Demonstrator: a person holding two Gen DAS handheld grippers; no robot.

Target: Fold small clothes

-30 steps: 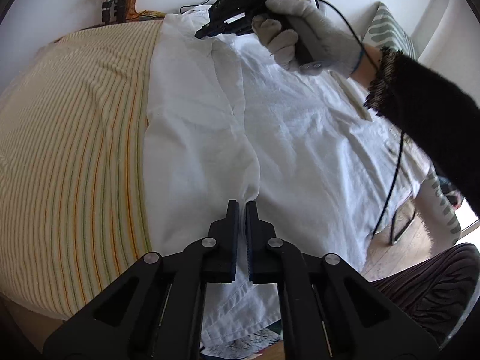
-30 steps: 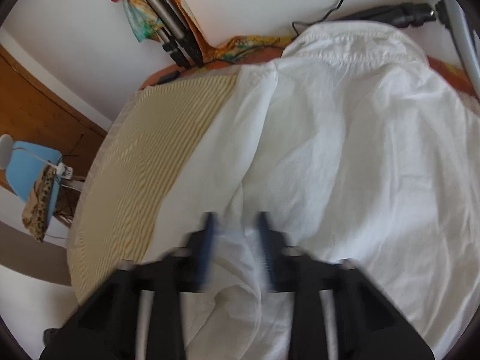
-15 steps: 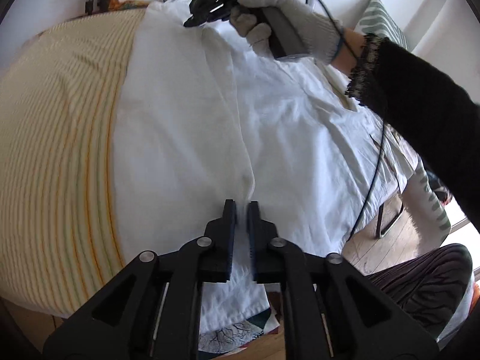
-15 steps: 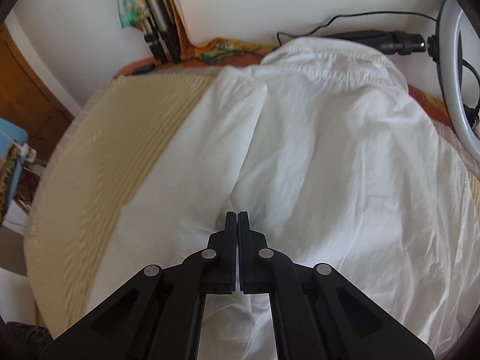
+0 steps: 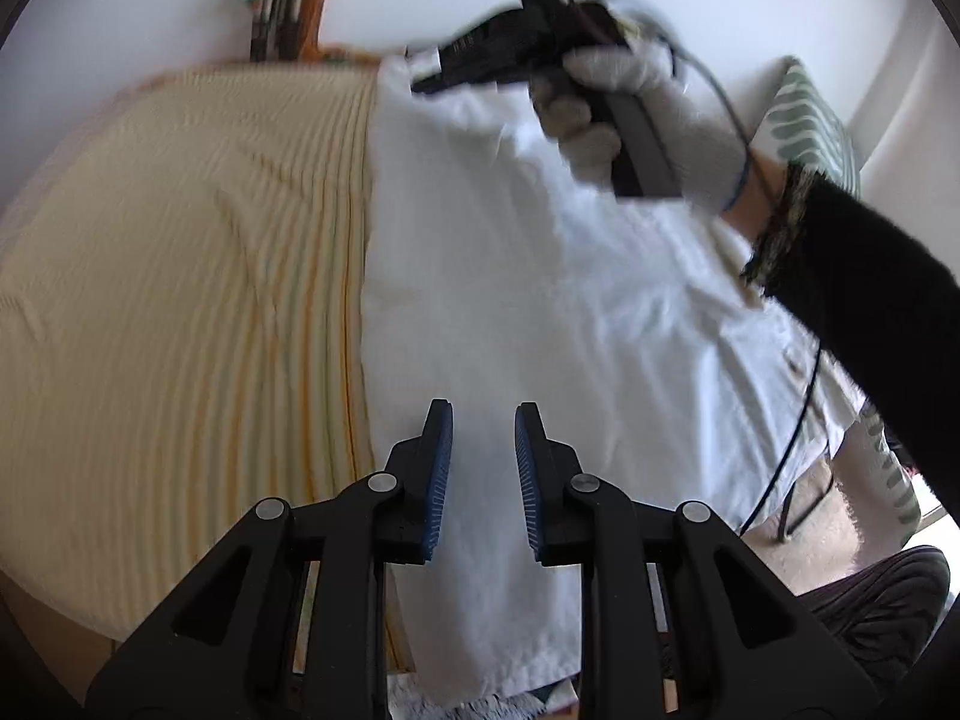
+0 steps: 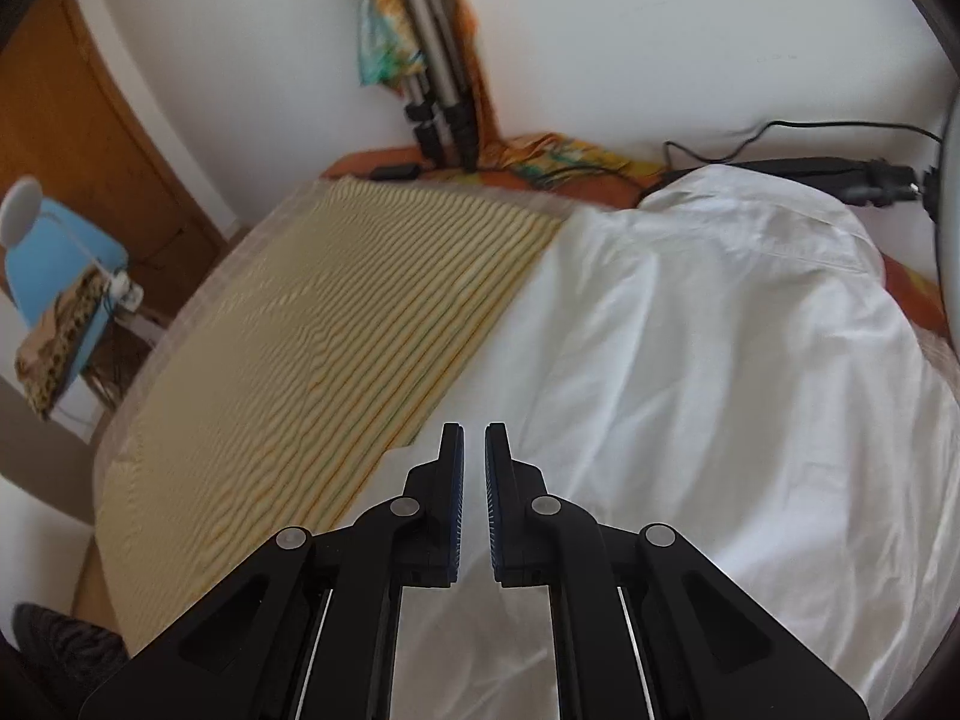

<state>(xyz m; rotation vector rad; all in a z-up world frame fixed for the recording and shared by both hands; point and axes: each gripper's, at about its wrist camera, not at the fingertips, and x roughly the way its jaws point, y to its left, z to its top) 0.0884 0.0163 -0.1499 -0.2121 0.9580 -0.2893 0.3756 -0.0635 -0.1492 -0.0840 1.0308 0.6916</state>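
left hand-held gripper (image 5: 483,420): opening, nothing in it, over white shirt (image 5: 540,300) | right hand-held gripper (image 6: 474,438): opening, nothing in it, over shirt's edge | shirt: flat on striped bed (image 5: 180,300)

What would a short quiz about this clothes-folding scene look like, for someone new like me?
1. True or false: the white shirt lies spread on the striped cover.
2. What does the gloved hand hold above the shirt's far end?
A. a hanger
B. the right tool
C. a brush
3. Is any cloth pinched between the pads of the left tool?

Key
1. True.
2. B: the right tool, with its cable trailing away.
3. No. Its jaws are opening, and the shirt lies below the gap, not clamped. The right tool's jaws are opening too, with nothing between them.
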